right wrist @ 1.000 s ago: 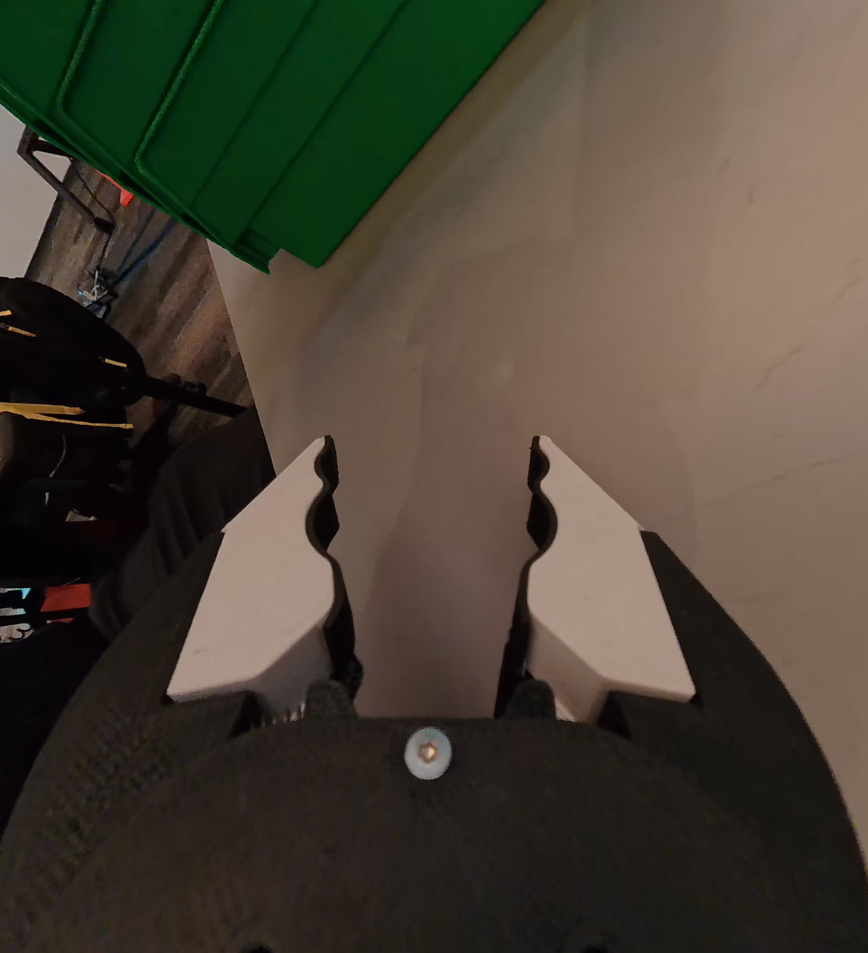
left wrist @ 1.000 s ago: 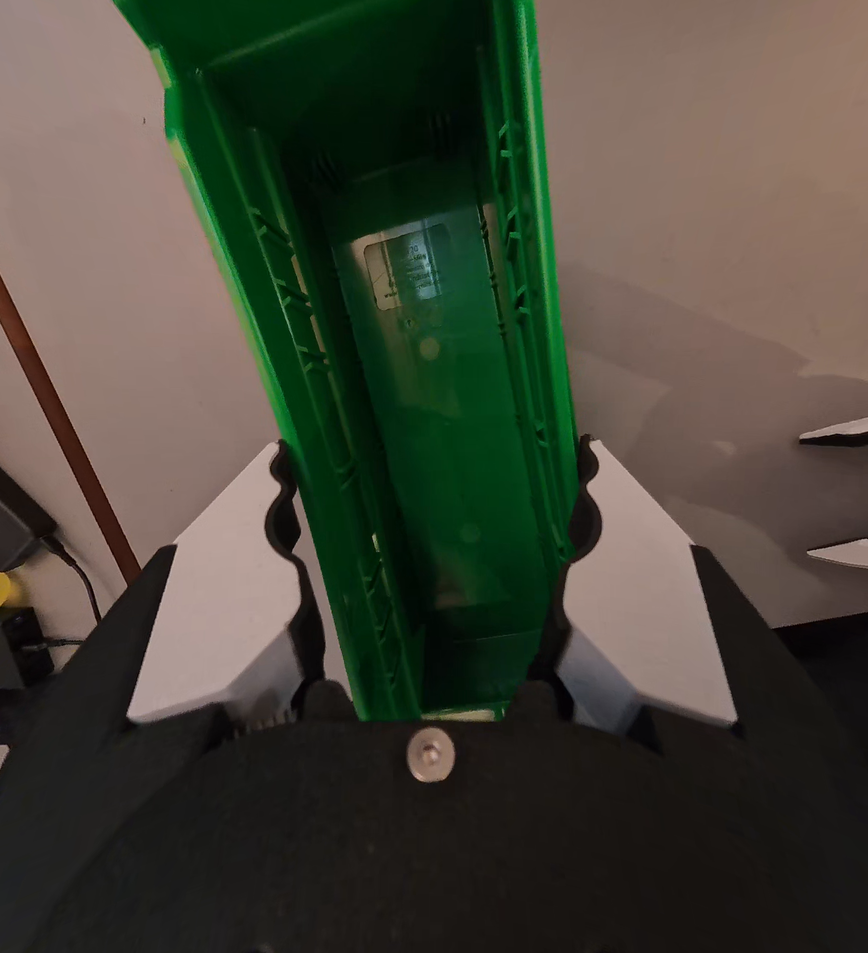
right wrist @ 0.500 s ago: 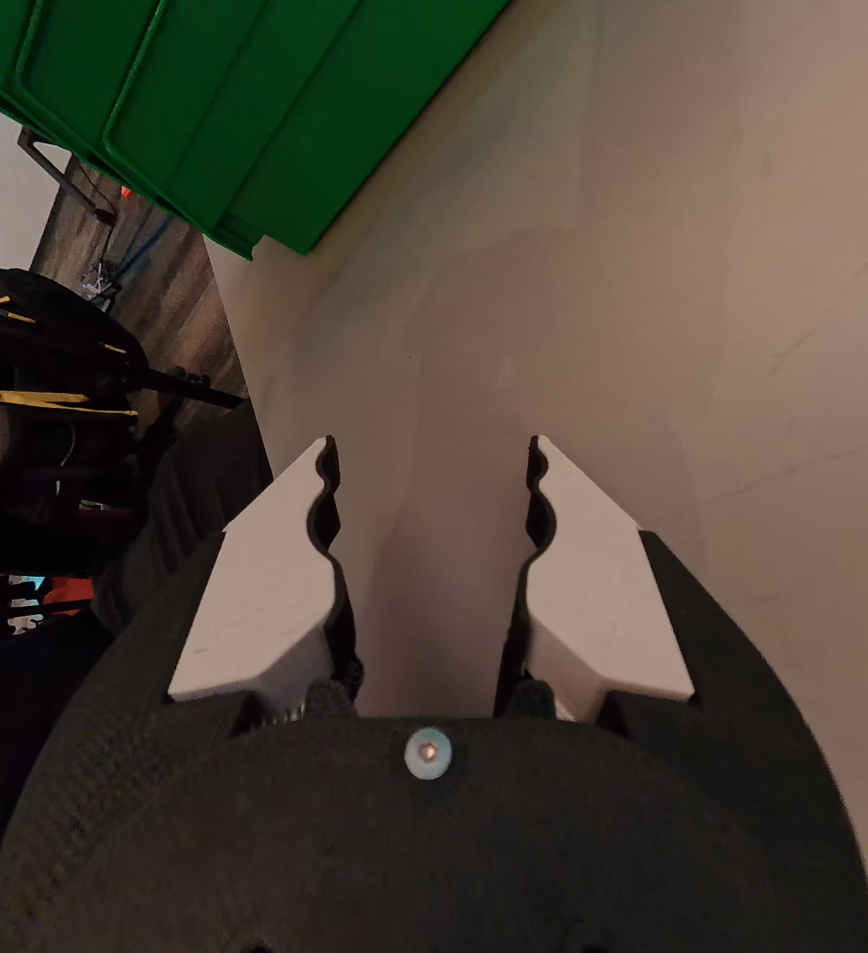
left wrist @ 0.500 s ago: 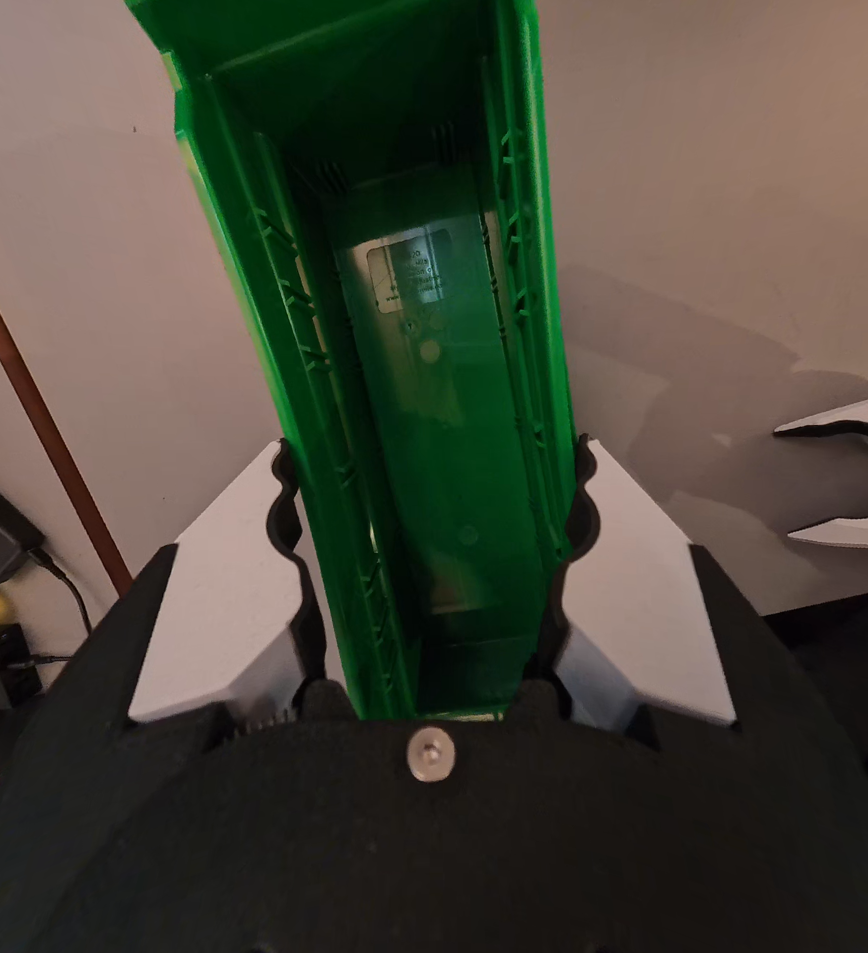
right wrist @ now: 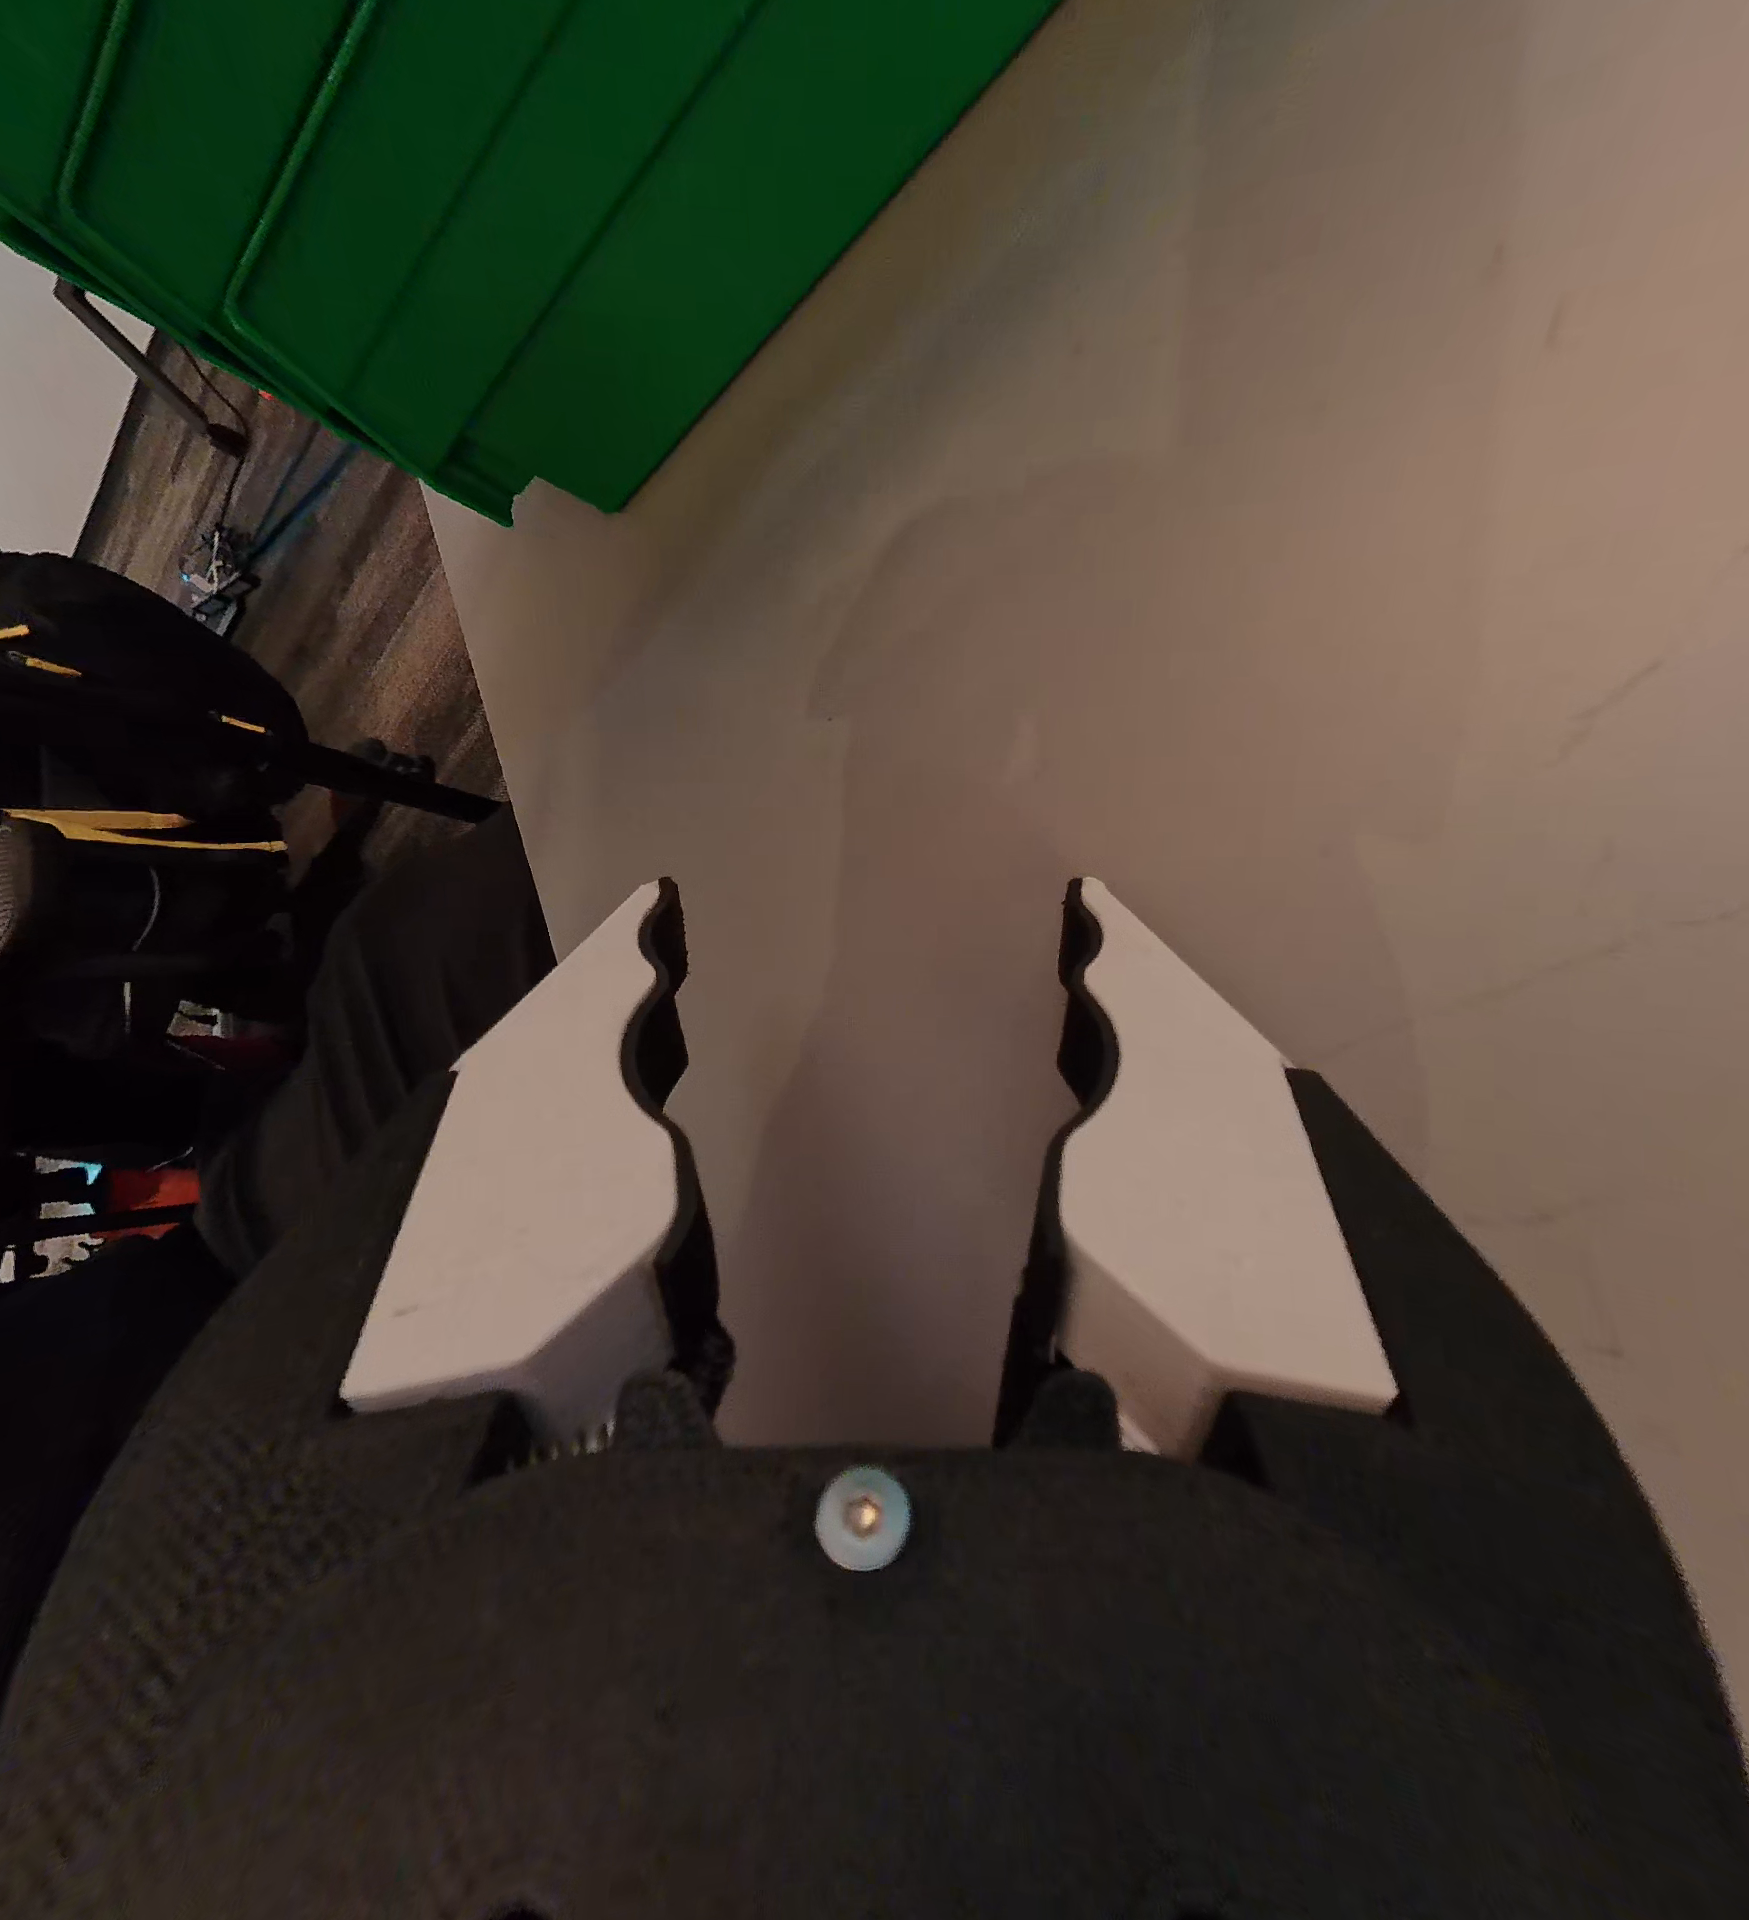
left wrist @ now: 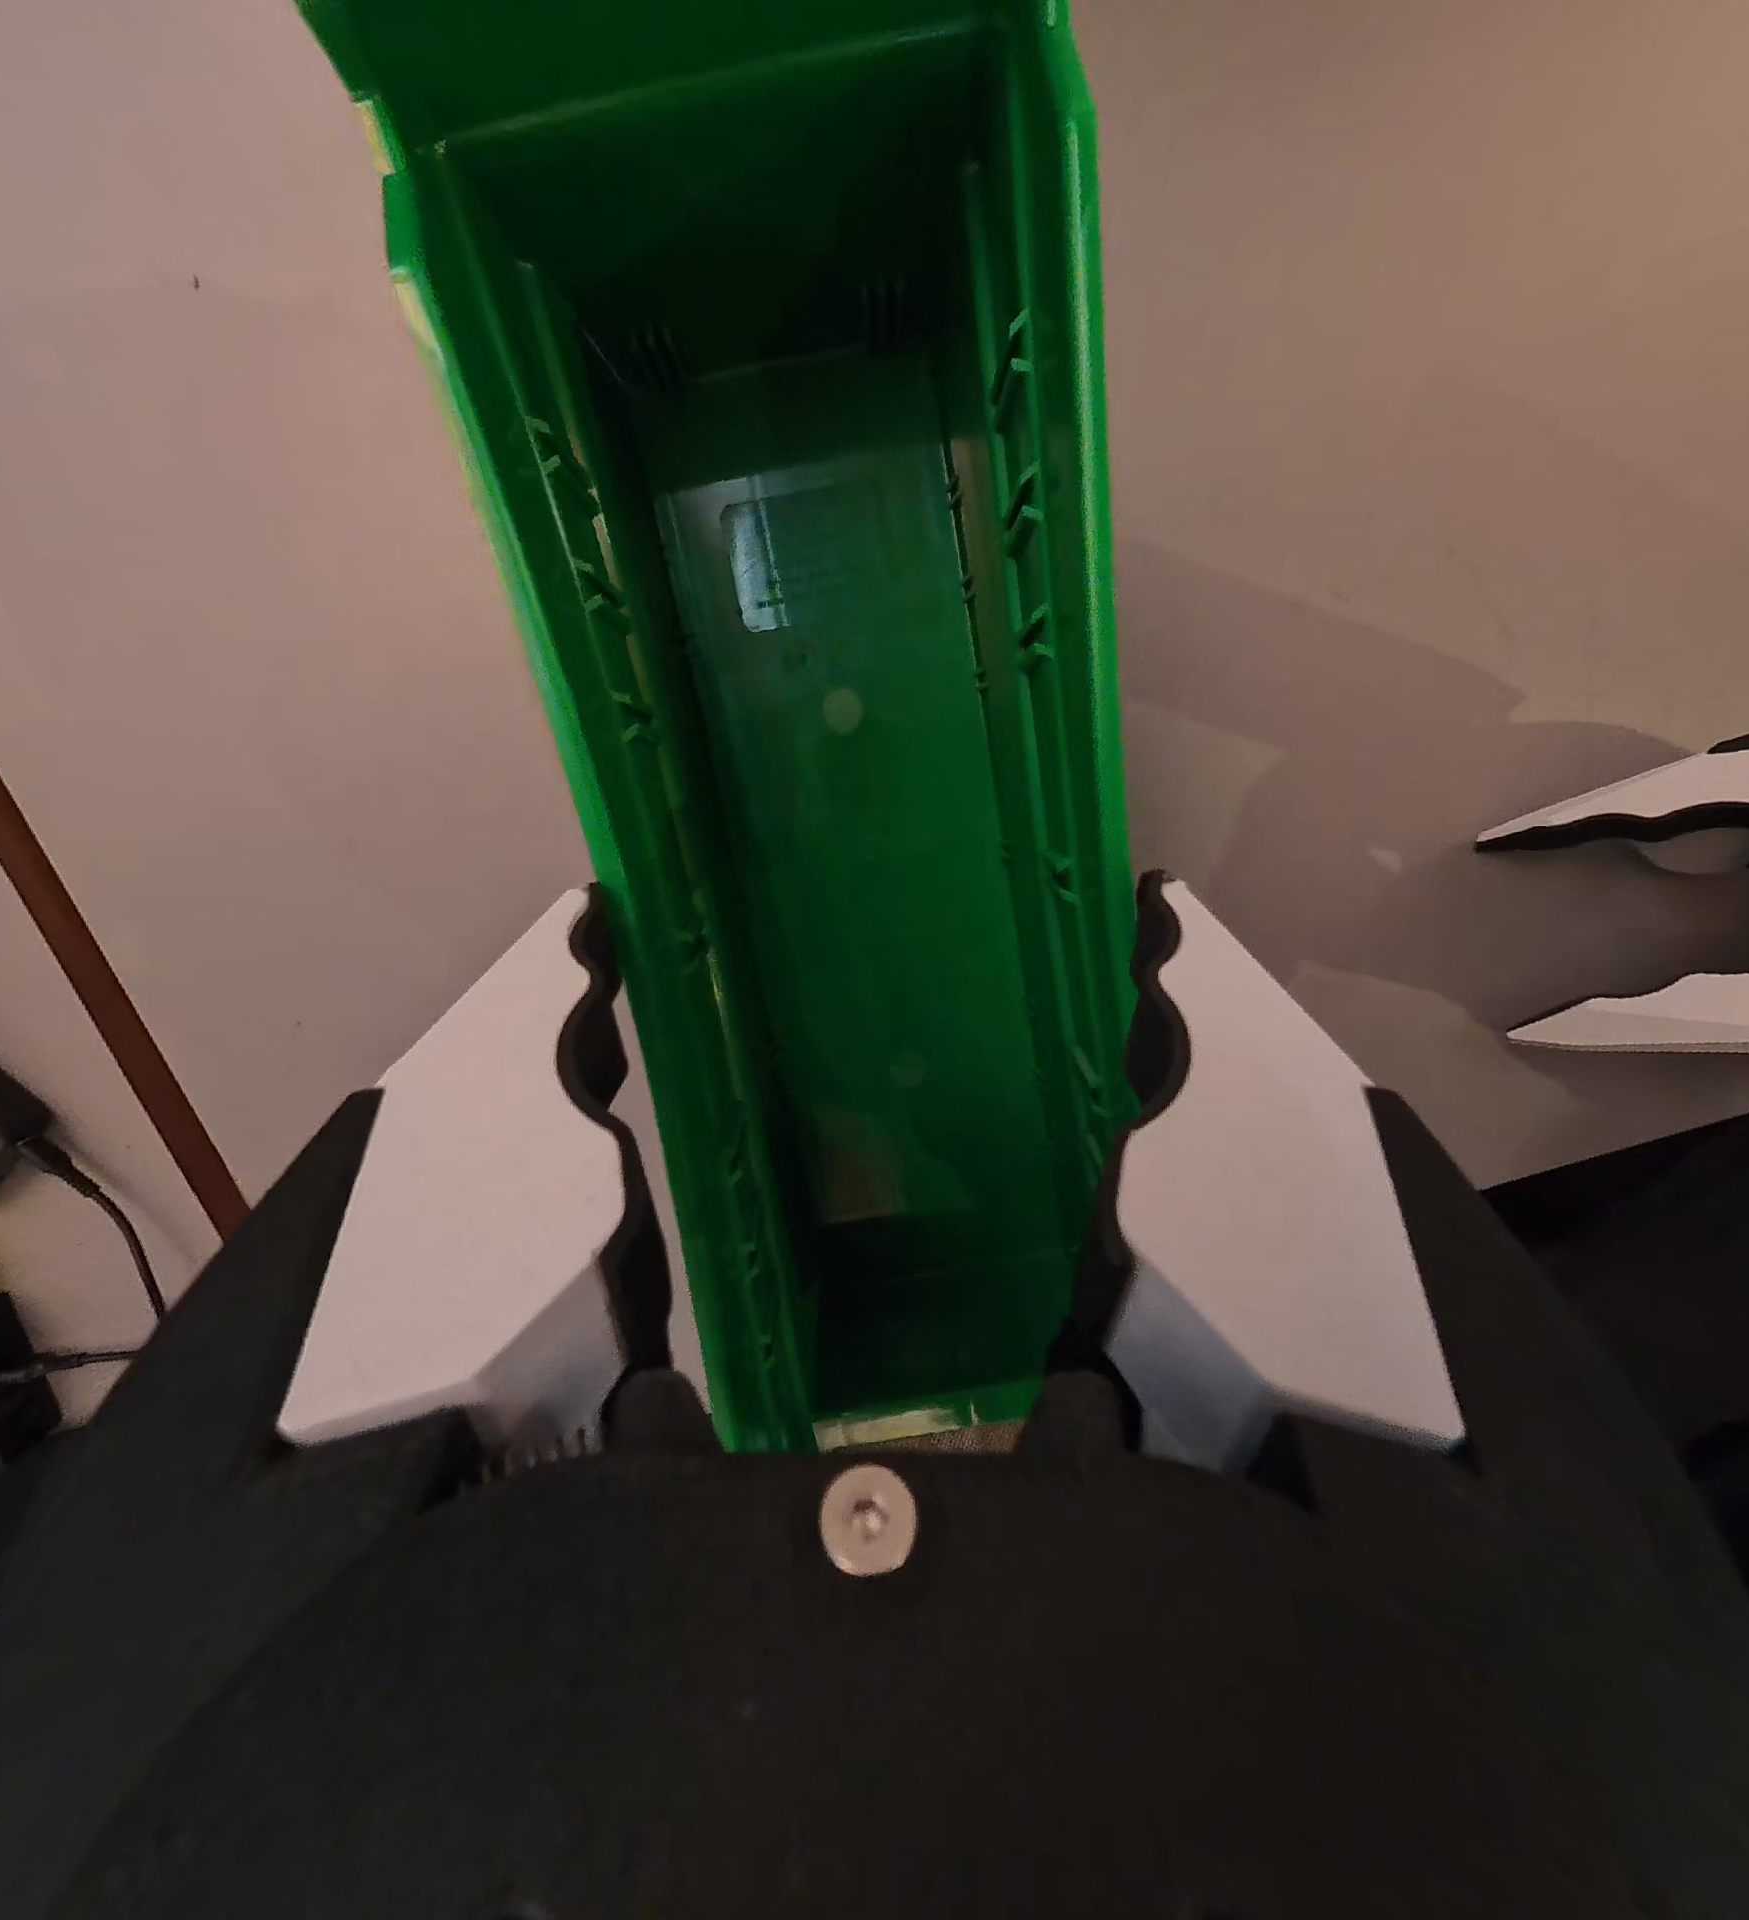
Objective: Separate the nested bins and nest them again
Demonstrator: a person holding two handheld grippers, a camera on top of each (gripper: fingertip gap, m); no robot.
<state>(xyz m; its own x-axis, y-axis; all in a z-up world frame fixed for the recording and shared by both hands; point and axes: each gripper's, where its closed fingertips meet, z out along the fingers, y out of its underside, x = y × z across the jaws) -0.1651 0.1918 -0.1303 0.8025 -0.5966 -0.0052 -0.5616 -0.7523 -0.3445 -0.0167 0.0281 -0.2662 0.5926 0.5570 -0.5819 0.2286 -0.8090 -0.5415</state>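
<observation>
Since a second ago the right gripper [left wrist: 1670,935] is sliding further into the left view, and the bins [right wrist: 413,208] are shifting right in the right view. We are clamping the bins [left wrist: 849,831] in the left gripper [left wrist: 875,1049], jaws pressing both long walls, the stack raised off the table [right wrist: 1265,623]. Right gripper [right wrist: 875,997] is hanging open and empty. Plastic is looking stiff, light and slick, so we are judging the rim the best hold. Table edge is lying left; open room right.

The left gripper [left wrist: 870,997] and right gripper [right wrist: 875,997] each have white wedge fingers (wavy black pads), a black textured body, one silver screw.
</observation>
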